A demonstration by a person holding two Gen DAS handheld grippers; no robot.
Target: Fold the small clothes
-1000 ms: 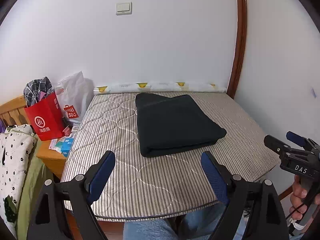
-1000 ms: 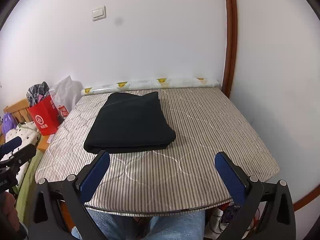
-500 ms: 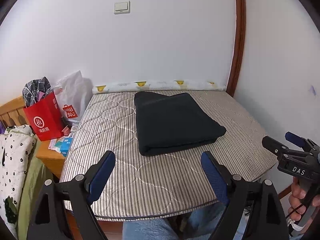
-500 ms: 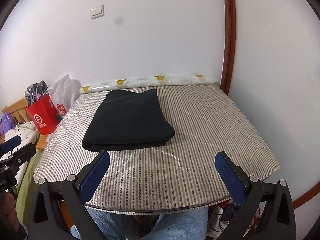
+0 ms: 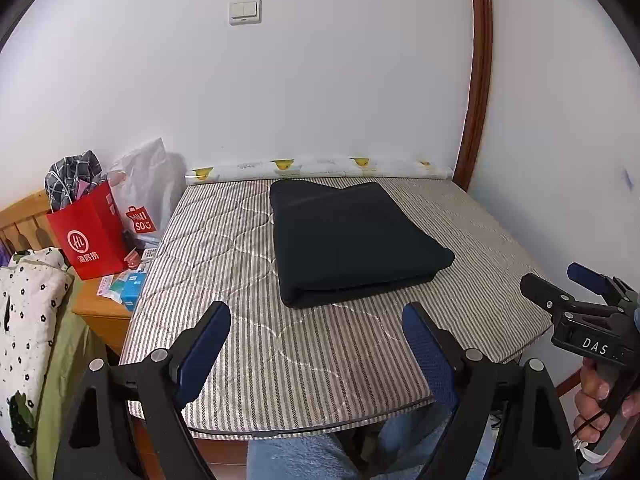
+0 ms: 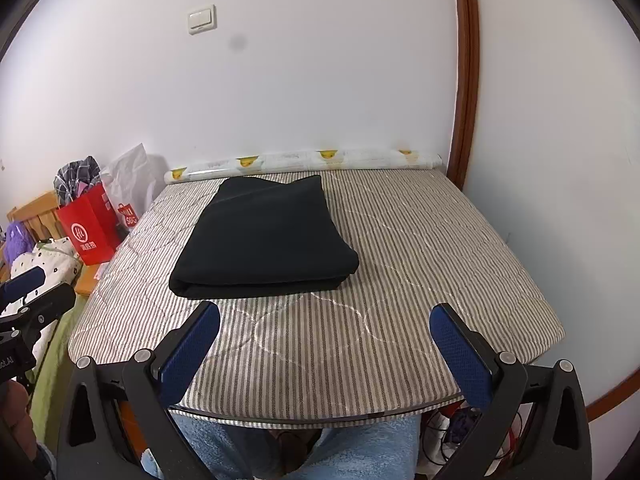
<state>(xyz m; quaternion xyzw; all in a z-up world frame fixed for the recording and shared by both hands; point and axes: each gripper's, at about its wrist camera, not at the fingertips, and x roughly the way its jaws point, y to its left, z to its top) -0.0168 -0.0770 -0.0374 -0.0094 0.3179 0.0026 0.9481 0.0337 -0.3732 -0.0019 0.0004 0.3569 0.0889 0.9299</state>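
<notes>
At the far left of the left wrist view, a spotted quilt (image 5: 24, 320) is draped over green bedding, and a wooden nightstand (image 5: 100, 312) is seen just beside it. A red paper bag (image 5: 90, 236) stands on the nightstand with checked cloth (image 5: 74, 172) stuffed into its top, and a white plastic bag (image 5: 144, 196) leans against the wall behind it. A small blue box (image 5: 132, 290) lies at the nightstand's edge, close to the mattress.

The striped mattress (image 5: 224, 264) fills the middle of both views. A black garment (image 5: 348, 240) is laid on it, folded into a thick rectangle (its rounded fold faces the camera), nearer the wall than the front edge and left of centre in the right wrist view (image 6: 264, 240). A rolled sheet printed with yellow shapes (image 5: 320, 166) is tucked along the wall behind it, and a light switch (image 5: 245, 11) is mounted higher up.

The left gripper (image 5: 316, 344) is held above the mattress's front edge with its blue pads (image 5: 204, 350) wide apart, nothing between them. The right gripper (image 6: 324, 344) is likewise held spread, clear of the garment, over the front edge. It is also seen from the side at the right of the left wrist view (image 5: 560, 288), gripped by a hand (image 5: 600, 404). Blue jeans (image 6: 360, 448) are visible below the mattress edge. A brown wooden trim (image 6: 464, 72) runs up the wall at the right.
</notes>
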